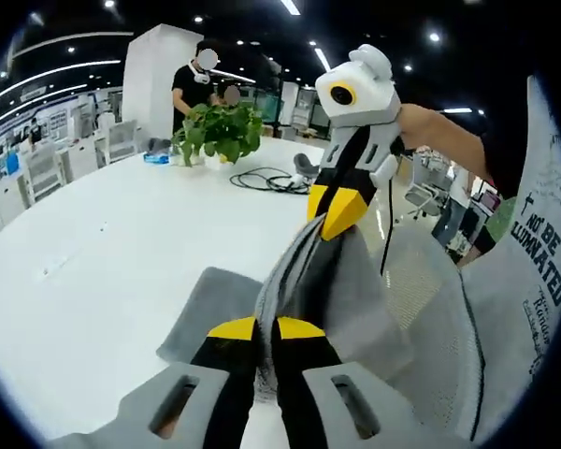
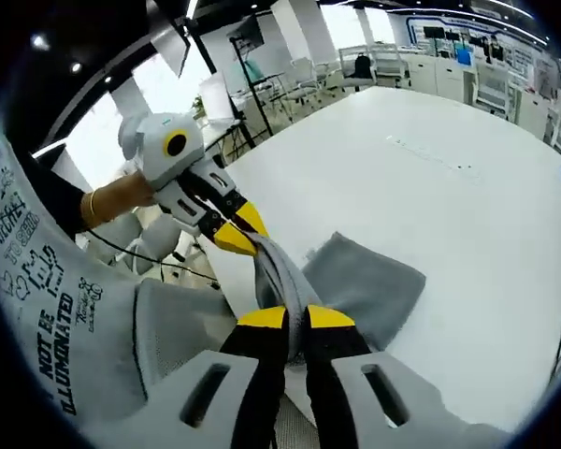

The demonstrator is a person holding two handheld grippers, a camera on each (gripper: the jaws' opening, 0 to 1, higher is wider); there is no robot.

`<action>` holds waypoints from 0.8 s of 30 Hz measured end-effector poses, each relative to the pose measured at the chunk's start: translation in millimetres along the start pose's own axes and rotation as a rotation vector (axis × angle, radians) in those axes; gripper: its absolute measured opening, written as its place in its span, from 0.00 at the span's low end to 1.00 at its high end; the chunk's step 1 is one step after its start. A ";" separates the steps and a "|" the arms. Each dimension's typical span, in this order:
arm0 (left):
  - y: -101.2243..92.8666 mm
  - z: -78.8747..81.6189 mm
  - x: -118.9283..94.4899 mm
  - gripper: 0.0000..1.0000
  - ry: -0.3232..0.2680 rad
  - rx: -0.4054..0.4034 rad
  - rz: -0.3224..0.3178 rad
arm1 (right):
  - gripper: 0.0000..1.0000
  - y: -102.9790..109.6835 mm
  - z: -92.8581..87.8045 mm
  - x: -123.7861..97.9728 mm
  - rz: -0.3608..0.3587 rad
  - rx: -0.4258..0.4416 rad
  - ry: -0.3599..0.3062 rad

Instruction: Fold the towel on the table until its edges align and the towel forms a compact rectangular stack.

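In the left gripper view, the left claw has its yellow-tipped jaws pressed together on a bunched edge of the grey towel. The cloth rises in a taut ridge from these jaws up to the right claw, which comes in from the upper right and pinches the other end of the same edge. The rest of the towel hangs down from the ridge, and a flat part lies on the white counter to the lower left. Far back on the counter stand a leafy green plant and a coil of black cable, with a person behind the plant.

In the right gripper view, the right claw is closed on the towel, which stretches up and left to the left claw, also clamped on the cloth. A flat grey panel spreads out to the right on the counter. A sleeve with printed lettering shows at the left edge, and a hand holds the left gripper.
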State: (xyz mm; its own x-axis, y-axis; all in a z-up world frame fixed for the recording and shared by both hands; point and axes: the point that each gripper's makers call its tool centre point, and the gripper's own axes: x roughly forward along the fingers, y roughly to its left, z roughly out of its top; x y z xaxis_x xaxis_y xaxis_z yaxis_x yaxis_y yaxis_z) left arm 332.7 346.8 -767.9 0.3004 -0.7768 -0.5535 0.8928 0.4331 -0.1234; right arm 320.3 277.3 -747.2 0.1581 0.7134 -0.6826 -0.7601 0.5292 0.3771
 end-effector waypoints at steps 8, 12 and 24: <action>15.9 -10.0 17.7 0.06 0.018 -0.002 0.028 | 0.04 -23.5 -2.0 14.7 -0.003 0.012 0.032; 31.2 -13.1 26.4 0.07 0.013 -0.022 0.058 | 0.04 -37.9 1.9 22.5 0.009 0.058 0.028; 74.2 -55.2 71.0 0.09 0.060 -0.173 0.126 | 0.04 -95.6 -6.8 72.7 -0.021 0.229 0.065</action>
State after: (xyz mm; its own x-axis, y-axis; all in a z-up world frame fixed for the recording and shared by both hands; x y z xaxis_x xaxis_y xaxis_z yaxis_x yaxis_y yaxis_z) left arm 401.7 349.1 -861.8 0.3809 -0.6855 -0.6205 0.7772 0.6009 -0.1868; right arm 400.1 275.4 -837.2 0.1256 0.6743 -0.7276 -0.5934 0.6389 0.4896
